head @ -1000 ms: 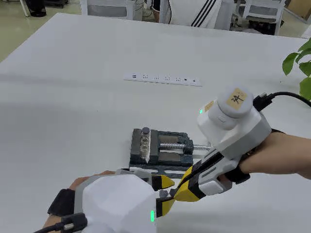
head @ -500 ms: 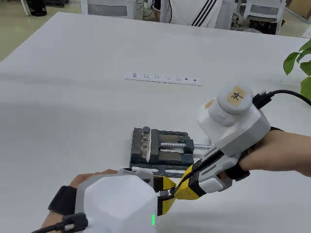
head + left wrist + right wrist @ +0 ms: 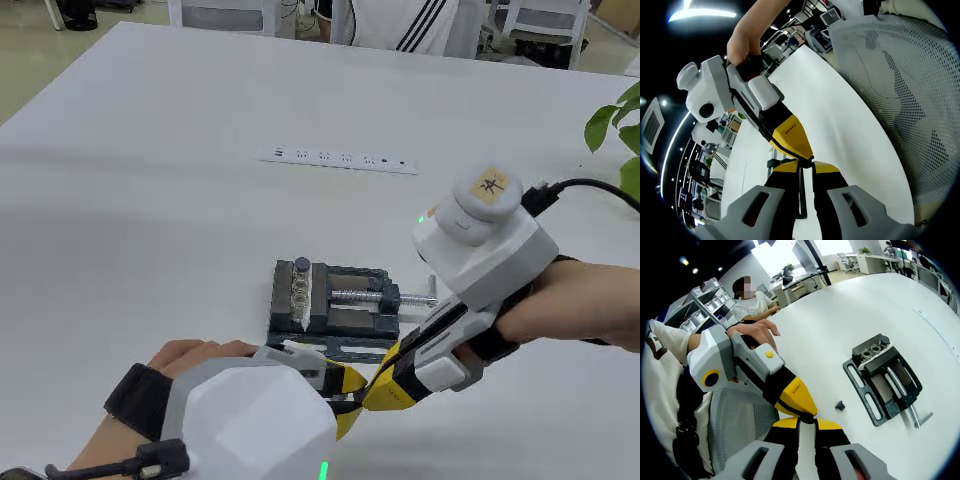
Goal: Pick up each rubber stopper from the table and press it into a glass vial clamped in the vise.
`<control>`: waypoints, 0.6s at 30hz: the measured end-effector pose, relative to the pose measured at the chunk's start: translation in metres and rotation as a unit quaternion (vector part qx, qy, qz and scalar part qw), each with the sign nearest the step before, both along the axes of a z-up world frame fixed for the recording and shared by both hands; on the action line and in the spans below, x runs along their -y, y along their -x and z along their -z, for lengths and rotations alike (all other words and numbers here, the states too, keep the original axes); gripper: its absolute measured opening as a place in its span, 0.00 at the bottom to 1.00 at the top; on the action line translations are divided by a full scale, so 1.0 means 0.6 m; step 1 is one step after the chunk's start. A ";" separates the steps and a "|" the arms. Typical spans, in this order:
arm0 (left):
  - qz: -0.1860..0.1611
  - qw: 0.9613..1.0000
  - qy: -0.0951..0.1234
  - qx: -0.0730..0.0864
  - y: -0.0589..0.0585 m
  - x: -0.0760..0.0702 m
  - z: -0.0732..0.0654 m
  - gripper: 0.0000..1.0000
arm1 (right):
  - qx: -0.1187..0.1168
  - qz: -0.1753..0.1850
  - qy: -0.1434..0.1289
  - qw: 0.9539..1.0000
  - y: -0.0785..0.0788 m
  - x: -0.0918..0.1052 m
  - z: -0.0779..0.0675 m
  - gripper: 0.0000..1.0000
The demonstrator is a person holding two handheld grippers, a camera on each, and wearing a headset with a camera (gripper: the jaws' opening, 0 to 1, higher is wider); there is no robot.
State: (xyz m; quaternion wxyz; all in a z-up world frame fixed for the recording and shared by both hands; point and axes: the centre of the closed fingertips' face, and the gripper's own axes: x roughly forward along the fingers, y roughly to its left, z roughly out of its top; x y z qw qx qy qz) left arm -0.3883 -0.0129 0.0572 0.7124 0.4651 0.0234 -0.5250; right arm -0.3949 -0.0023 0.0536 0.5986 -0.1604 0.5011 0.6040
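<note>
While the left gripper (image 3: 347, 380) and right gripper (image 3: 385, 392) sit tip to tip on the near side of the vise (image 3: 350, 320), both pairs of jaws look pressed together in their own views. Whether anything is pinched where the tips meet is hidden.

Key relation: a loose rubber stopper (image 3: 840, 405) lies on the table (image 3: 840, 315) just beside the right gripper's tips, ahead and slightly to the right of them, between the tips and the vise. The left gripper's tip points in from the opposite side, so the right one looks nearer.

The vise sits further ahead-right of the right gripper. The vials (image 3: 872, 350) stand upright in a row along its clamp faces, mouths up. In the head view the end vial farthest from both grippers carries a seated stopper (image 3: 301, 265); the others look unplugged.

The next move likely needs a short reach to the loose stopper, then a top-down press along a vial's upright axis.
</note>
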 end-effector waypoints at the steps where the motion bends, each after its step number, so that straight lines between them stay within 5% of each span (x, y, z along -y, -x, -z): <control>1: -0.005 1.000 0.006 -0.008 0.000 -0.001 0.000 0.06 | 0.001 0.000 -0.001 1.000 0.001 -0.001 0.000 0.07; 8: -0.025 0.999 0.023 -0.026 -0.005 -0.008 0.000 0.05 | 0.016 -0.006 -0.013 1.000 -0.001 -0.006 0.000 0.07; 13: -0.056 0.994 0.061 -0.075 -0.008 -0.014 0.002 0.05 | 0.070 -0.042 -0.030 0.996 -0.011 -0.013 -0.006 0.11; 15: -0.070 0.987 0.089 -0.110 -0.008 -0.015 0.004 0.05 | 0.085 -0.052 -0.034 0.994 -0.013 -0.014 -0.010 0.14; 18: -0.096 0.972 0.142 -0.161 -0.013 -0.017 0.001 0.05 | 0.098 -0.065 -0.046 0.992 -0.010 -0.018 -0.018 0.19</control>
